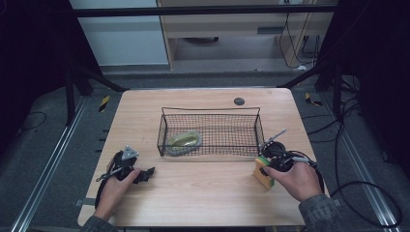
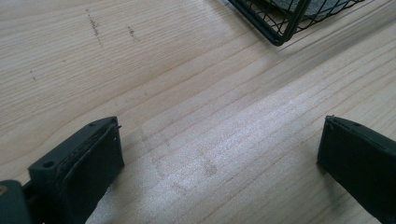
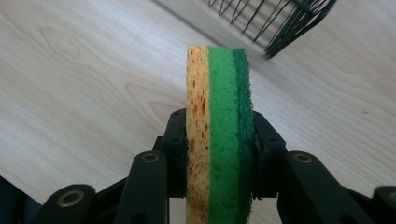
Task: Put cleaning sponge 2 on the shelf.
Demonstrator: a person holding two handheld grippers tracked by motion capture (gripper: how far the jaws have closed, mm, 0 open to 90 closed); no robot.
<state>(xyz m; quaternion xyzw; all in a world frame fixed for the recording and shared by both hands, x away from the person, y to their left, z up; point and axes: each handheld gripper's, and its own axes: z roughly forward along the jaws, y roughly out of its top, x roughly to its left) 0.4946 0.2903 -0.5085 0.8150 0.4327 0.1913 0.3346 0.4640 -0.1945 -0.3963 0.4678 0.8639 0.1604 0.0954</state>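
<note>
Sponge (image 3: 219, 135), a layered block of yellow-orange foam, light green foam and a dark green scouring face, is clamped edge-on between the jaws of the right gripper (image 3: 219, 154). Both pads are pressed flat against its two broad faces: the yellow side against one pad, the dark green side against the other. The upper half of the sponge is left standing clear above the fingertips. In the high view the same sponge (image 1: 263, 174) is seen just ahead of the right gripper (image 1: 270, 164), low over the light wooden table (image 1: 203, 193), with the right hand (image 1: 297, 181) wrapped around the gripper body.

A black wire mesh basket (image 1: 211, 131) is placed just beyond the right gripper and slightly towards the left gripper; its near corner (image 3: 280, 28) is seen past the sponge tip in the right gripper view, apart from it. A flat olive-green and grey pad (image 1: 183, 141) is lying inside the basket, at the end nearer the left gripper.

The left gripper (image 1: 142, 175) is held by the left hand (image 1: 116, 186) low over the table, well apart from the right one. Its jaws are spread wide and nothing is gripped: bare wood (image 2: 210, 154) is seen between them in the left gripper view. The basket corner (image 2: 280, 28) is located ahead of the left gripper, off to one side, not touched.

A small dark round disc (image 1: 239, 101) is set in the tabletop beyond the basket, far from both grippers.
</note>
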